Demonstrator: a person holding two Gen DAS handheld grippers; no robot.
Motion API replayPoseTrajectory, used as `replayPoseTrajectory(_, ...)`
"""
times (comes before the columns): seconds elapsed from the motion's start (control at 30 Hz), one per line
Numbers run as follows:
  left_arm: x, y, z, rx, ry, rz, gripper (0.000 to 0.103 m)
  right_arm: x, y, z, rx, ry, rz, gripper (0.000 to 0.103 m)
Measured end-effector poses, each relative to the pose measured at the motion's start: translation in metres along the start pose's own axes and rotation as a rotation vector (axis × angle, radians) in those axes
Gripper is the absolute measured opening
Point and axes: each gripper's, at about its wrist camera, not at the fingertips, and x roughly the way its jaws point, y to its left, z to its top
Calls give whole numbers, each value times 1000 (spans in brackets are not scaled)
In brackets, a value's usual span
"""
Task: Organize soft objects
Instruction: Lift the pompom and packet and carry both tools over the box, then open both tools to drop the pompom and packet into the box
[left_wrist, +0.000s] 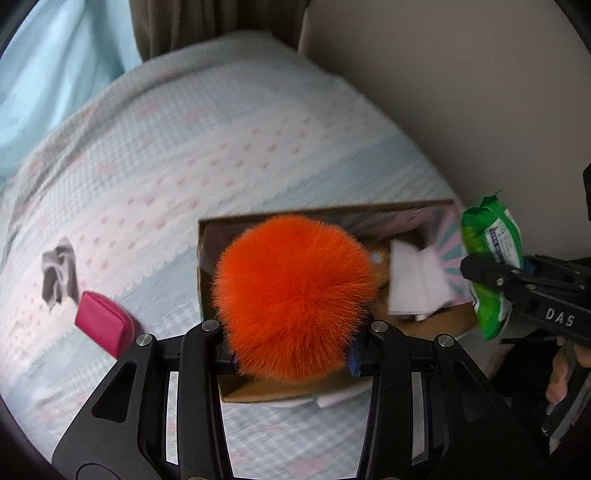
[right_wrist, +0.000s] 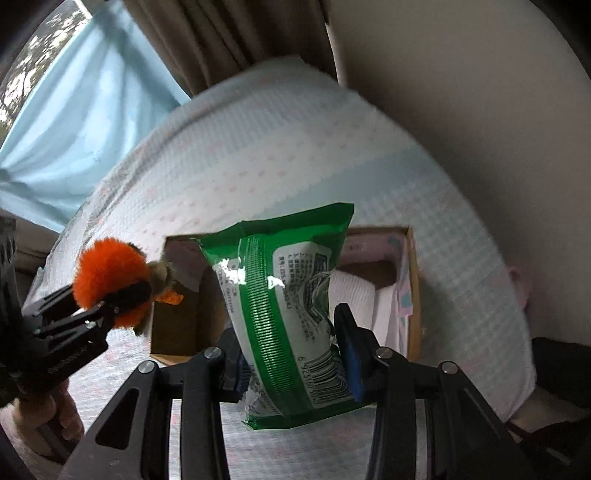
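My left gripper is shut on a fluffy orange pompom toy, which hangs over the left half of an open cardboard box lying on the bed. The right wrist view shows that same toy at the left, just outside the box's left wall. My right gripper is shut on a green and white soft pack, held above the box. From the left wrist camera the pack hangs past the box's right end. Folded white paper lies inside the box.
A pink pouch and a grey crumpled cloth lie on the patterned bedspread left of the box. A beige wall runs along the bed's right side. Curtains hang beyond the far end. A hand grips the left tool.
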Motion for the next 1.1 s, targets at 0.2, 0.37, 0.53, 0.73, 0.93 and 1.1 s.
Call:
replayPoseTrajectory(0.2, 39, 3, -5, 22, 87, 51, 36, 43, -2, -4, 23, 106, 78, 37)
replayPoseTrajectory(0.37, 59, 0, -5, 50, 141, 39, 36, 67, -6, -2, 51, 171, 112, 38)
replayPoseTrajectory(0.53, 65, -1, -5, 81, 144, 1, 44, 81, -3, 14, -1, 186, 120, 39)
replayPoseTrajectory(0.73, 58, -1, -5, 87, 154, -48, 100, 80, 3, 33, -34, 148, 167, 101)
replayPoseTrajectory(0.93, 51, 3, -7, 105, 155, -24, 100, 77, 7, 36, -49, 128, 157, 103)
replayPoseTrajectory(1.1, 36, 7, -8, 101, 120, 4, 100, 68, 11, 30, -61, 106, 137, 103)
